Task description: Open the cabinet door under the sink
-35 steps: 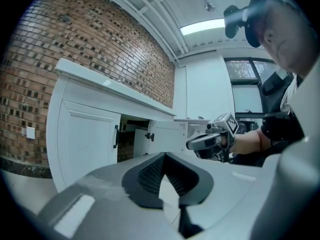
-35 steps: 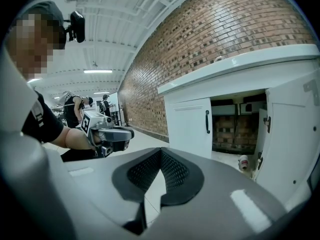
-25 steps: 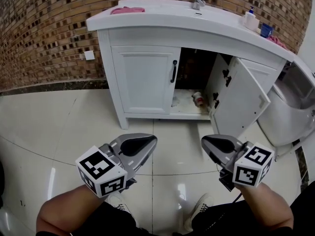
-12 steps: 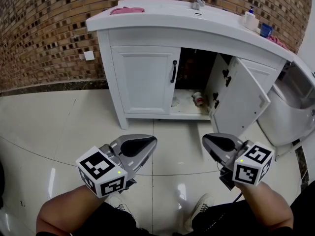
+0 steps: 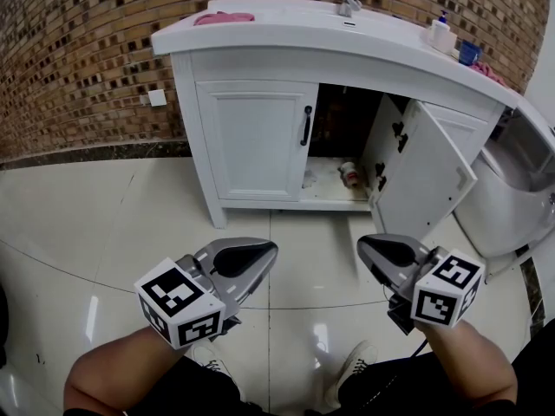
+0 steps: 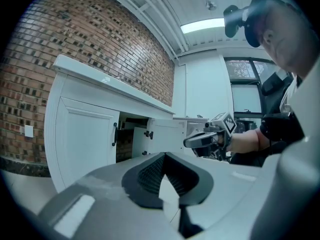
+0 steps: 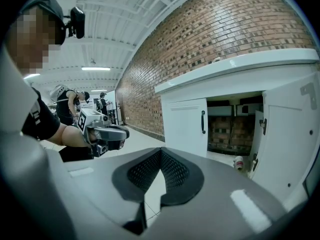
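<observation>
The left hand-held gripper (image 5: 258,251) and right hand-held gripper (image 5: 371,250) have jaws together, empty, well apart from the cabinet (image 5: 347,63). The right door (image 5: 425,176) stands open, the left door (image 5: 256,141) closed. If that one is required, clamp its handle (image 5: 306,126) squarely and pull along the hinge arc.

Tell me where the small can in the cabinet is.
In the head view, the small can lies on the cabinet floor under the sink, between the closed left door and the swung-open right door.
</observation>
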The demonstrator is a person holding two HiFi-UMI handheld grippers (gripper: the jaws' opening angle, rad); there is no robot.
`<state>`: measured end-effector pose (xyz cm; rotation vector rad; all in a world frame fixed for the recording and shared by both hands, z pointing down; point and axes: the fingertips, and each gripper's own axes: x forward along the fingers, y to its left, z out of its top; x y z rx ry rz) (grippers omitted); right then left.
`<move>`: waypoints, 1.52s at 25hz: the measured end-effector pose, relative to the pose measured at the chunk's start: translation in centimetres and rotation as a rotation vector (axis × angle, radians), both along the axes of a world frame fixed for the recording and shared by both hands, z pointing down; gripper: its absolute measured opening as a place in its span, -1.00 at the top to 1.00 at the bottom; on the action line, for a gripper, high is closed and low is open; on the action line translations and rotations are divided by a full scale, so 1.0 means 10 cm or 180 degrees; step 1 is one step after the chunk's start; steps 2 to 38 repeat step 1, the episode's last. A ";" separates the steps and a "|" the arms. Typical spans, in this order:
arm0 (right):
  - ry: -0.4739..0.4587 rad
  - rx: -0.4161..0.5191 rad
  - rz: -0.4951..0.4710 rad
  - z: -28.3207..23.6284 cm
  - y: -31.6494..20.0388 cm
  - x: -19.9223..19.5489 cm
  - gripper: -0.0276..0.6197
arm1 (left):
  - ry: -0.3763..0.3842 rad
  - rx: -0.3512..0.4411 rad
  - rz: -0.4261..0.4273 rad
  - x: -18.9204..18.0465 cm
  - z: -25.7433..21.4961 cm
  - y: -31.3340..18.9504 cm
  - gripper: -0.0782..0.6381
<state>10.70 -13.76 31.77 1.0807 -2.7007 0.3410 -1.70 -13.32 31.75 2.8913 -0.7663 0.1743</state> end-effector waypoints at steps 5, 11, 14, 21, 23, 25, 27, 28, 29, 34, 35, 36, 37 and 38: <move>0.0001 0.0001 0.0000 0.00 0.00 0.00 0.90 | 0.0001 0.0003 0.0006 0.00 0.00 0.00 0.76; 0.0001 0.0001 0.0000 0.00 0.00 0.00 0.90 | 0.0001 0.0003 0.0006 0.00 0.00 0.00 0.76; 0.0001 0.0001 0.0000 0.00 0.00 0.00 0.90 | 0.0001 0.0003 0.0006 0.00 0.00 0.00 0.76; 0.0001 0.0001 0.0000 0.00 0.00 0.00 0.90 | 0.0001 0.0003 0.0006 0.00 0.00 0.00 0.76; 0.0001 0.0001 0.0000 0.00 0.00 0.00 0.90 | 0.0001 0.0003 0.0006 0.00 0.00 0.00 0.76; 0.0001 0.0001 0.0000 0.00 0.00 0.00 0.90 | 0.0001 0.0003 0.0006 0.00 0.00 0.00 0.76; 0.0001 0.0001 0.0000 0.00 0.00 0.00 0.90 | 0.0001 0.0003 0.0006 0.00 0.00 0.00 0.76; 0.0001 0.0001 0.0000 0.00 0.00 0.00 0.90 | 0.0001 0.0003 0.0006 0.00 0.00 0.00 0.76; 0.0001 0.0001 0.0000 0.00 0.00 0.00 0.90 | 0.0001 0.0003 0.0006 0.00 0.00 0.00 0.76; 0.0001 0.0001 0.0000 0.00 0.00 0.00 0.90 | 0.0001 0.0003 0.0006 0.00 0.00 0.00 0.76; 0.0001 0.0001 0.0000 0.00 0.00 0.00 0.90 | 0.0001 0.0003 0.0006 0.00 0.00 0.00 0.76; 0.0001 0.0001 0.0000 0.00 0.00 0.00 0.90 | 0.0001 0.0003 0.0006 0.00 0.00 0.00 0.76; 0.0001 0.0001 0.0000 0.00 0.00 0.00 0.90 | 0.0001 0.0003 0.0006 0.00 0.00 0.00 0.76; 0.0001 0.0001 0.0000 0.00 0.00 0.00 0.90 | 0.0001 0.0003 0.0006 0.00 0.00 0.00 0.76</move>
